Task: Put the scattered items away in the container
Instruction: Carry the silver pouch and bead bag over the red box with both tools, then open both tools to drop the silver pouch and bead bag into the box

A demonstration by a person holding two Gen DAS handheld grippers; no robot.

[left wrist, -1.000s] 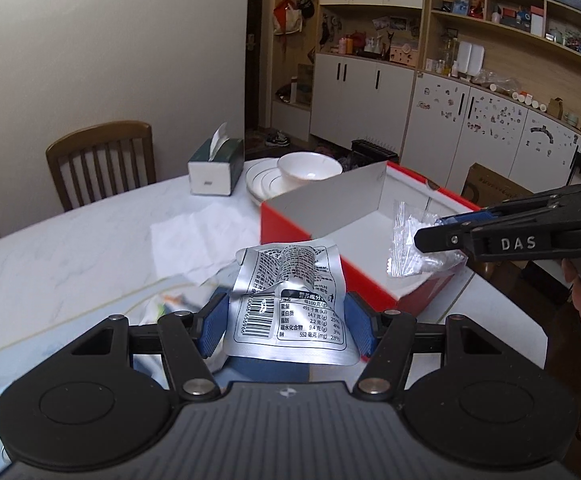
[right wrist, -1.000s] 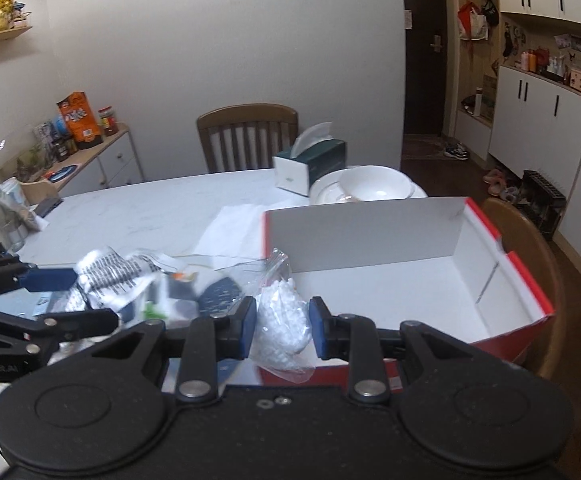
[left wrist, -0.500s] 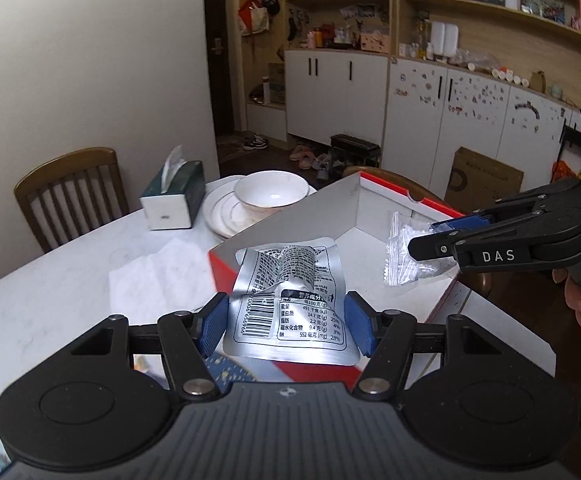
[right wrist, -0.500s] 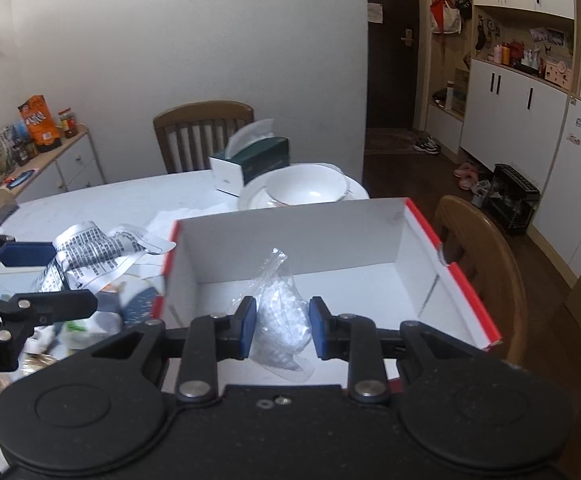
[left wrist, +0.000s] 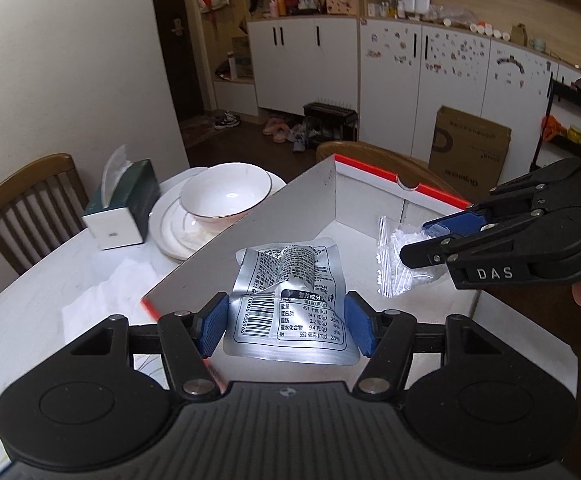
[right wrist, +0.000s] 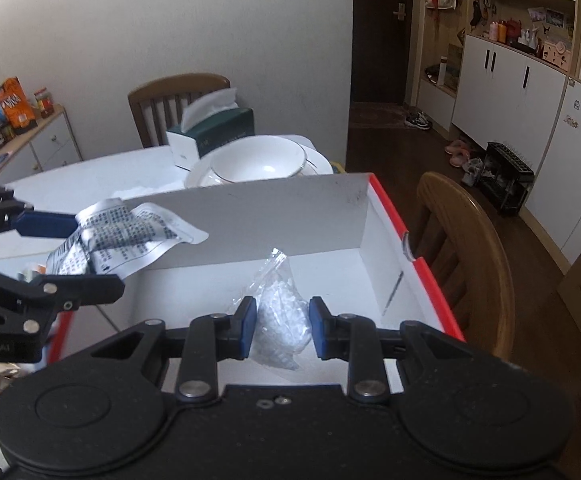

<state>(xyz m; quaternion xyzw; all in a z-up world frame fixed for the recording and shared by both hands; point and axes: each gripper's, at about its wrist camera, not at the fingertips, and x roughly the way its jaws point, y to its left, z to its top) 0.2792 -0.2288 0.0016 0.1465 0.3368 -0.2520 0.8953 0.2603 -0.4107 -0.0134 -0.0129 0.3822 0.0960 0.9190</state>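
My left gripper (left wrist: 286, 330) is shut on a crumpled silver foil packet (left wrist: 290, 300) and holds it over the near left corner of the red-and-white cardboard box (left wrist: 250, 236). My right gripper (right wrist: 283, 330) is shut on a clear plastic bag of white bits (right wrist: 280, 316) and holds it above the inside of the box (right wrist: 390, 216). In the left wrist view the right gripper (left wrist: 422, 240) with the clear bag (left wrist: 392, 260) comes in from the right. In the right wrist view the left gripper (right wrist: 66, 252) with the packet (right wrist: 118, 240) comes in from the left.
A white bowl on a plate (left wrist: 226, 196) and a tissue box (left wrist: 124, 208) stand behind the box on the white table (left wrist: 30, 300). White paper (left wrist: 102, 300) lies left of the box. Wooden chairs (right wrist: 470, 248) stand at the table's right side and far side.
Both grippers have moved forward over the box, each still holding its item. The packet now hangs over the box's corner and the clear bag over its inside.
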